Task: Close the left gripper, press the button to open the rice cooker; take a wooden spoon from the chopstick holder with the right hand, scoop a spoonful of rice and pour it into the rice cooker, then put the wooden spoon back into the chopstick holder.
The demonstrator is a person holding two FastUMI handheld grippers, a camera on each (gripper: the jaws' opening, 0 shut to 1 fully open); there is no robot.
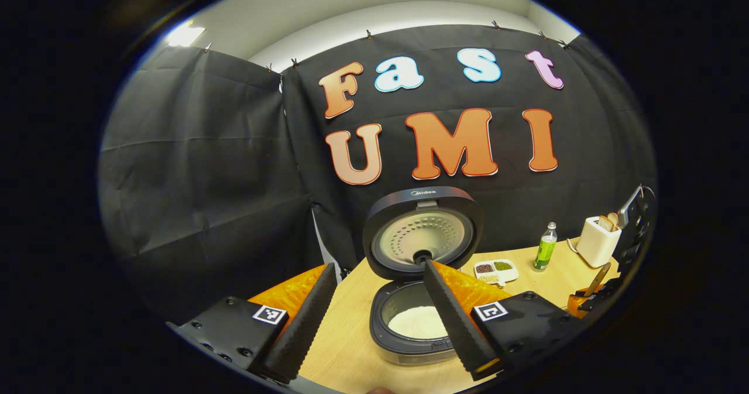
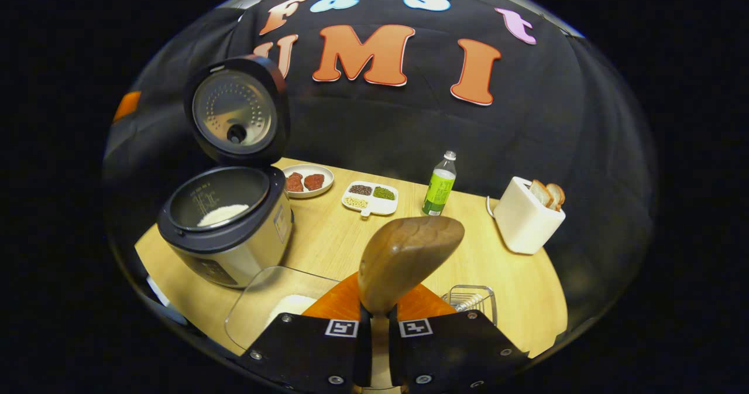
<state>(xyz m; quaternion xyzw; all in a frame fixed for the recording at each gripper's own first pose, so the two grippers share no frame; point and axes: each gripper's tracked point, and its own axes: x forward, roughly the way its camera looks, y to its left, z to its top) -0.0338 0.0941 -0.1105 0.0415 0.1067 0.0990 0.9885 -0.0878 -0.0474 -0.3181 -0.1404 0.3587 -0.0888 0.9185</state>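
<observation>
The rice cooker (image 1: 409, 347) stands right in front of my left gripper (image 1: 379, 266), its lid (image 1: 422, 233) raised and white rice (image 1: 416, 322) in the pot. The left gripper is open, with its fingers spread on either side of the pot and nothing between them. My right gripper (image 2: 379, 318) is shut on the handle of the wooden spoon (image 2: 409, 259), held above the table with the bowl pointing up and forward. I see no rice on the side facing me. The open cooker (image 2: 228, 224) is to its left, and the wire chopstick holder (image 2: 471, 297) is just below on the right.
A clear container of rice (image 2: 275, 306) sits by the cooker's base. Farther back on the wooden table (image 2: 526, 300) are a plate of red pieces (image 2: 308, 180), a divided bean dish (image 2: 371, 198), a green bottle (image 2: 440, 186) and a white toaster with bread (image 2: 526, 215).
</observation>
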